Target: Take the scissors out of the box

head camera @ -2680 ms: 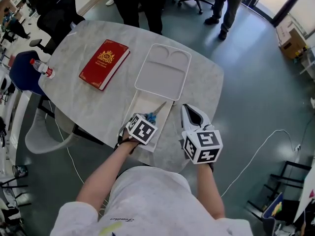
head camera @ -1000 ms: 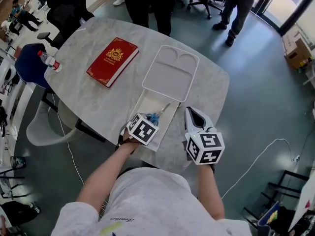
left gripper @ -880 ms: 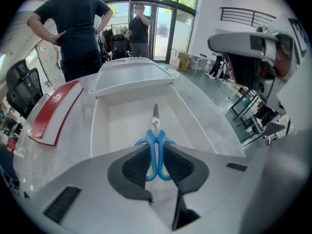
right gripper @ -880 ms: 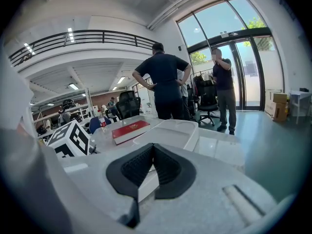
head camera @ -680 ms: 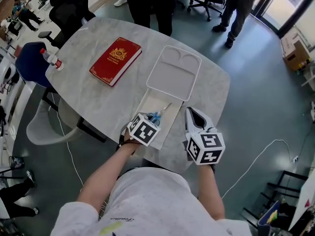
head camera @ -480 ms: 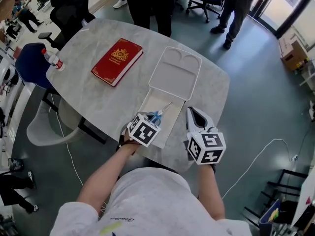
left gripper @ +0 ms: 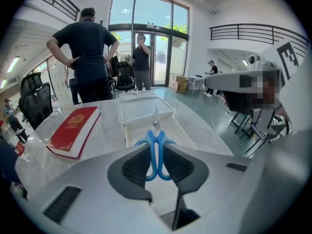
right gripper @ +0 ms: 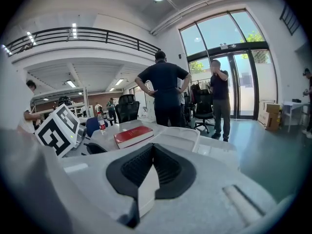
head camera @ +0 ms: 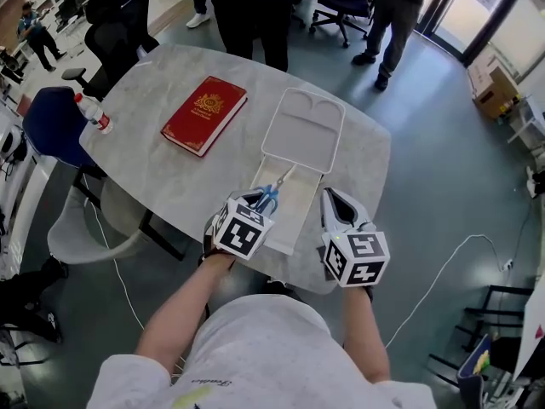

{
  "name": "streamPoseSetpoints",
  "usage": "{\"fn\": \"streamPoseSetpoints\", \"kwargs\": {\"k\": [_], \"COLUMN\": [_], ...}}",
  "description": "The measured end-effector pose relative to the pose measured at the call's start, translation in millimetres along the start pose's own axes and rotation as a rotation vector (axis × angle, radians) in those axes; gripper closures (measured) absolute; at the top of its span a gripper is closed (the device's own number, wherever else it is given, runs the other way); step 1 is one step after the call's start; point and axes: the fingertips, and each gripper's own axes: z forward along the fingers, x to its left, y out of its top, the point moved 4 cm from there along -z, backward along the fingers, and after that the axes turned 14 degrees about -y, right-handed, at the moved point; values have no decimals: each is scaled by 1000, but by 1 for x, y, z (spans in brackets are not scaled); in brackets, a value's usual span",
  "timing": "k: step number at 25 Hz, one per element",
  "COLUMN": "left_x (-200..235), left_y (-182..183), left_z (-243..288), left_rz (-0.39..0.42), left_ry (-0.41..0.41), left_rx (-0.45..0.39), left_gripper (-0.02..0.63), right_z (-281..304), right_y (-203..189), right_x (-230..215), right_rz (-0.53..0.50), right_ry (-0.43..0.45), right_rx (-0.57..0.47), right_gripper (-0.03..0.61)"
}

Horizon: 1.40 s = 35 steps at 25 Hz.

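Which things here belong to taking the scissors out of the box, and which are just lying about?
In the job: scissors; open white box; left gripper, shut on the scissors' blue handles.
Just lying about: red book; water bottle.

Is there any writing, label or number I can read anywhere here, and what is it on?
Red book: gold crest, any lettering too small to read.
Bottle: label too small to read.
Left marker cube and right marker cube: black-and-white patterns, no words.
Nothing else is readable.
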Motion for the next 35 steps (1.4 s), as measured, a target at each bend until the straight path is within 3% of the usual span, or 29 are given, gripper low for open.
{"fn": "streamPoseSetpoints", "kwargs": {"k": [10,25,35], "left_x": [-1,-11,-15], "left_y": [19,7,-5], "left_z": [-63,-137,-151], "left_rz": [12,20,14], "left_ry": [42,93,95], "left_rx": [-217,-487,-524], "left_gripper": [534,534,534], "right_z": [-23,-64,-78], "right_y": [7,12,9], "right_x": [24,54,63], "right_rz": [-17,-19,-25], "right_ry": [-24,-66,-92], "right_rx": [-40,-128,-140], "right_gripper": [574,574,574]}}
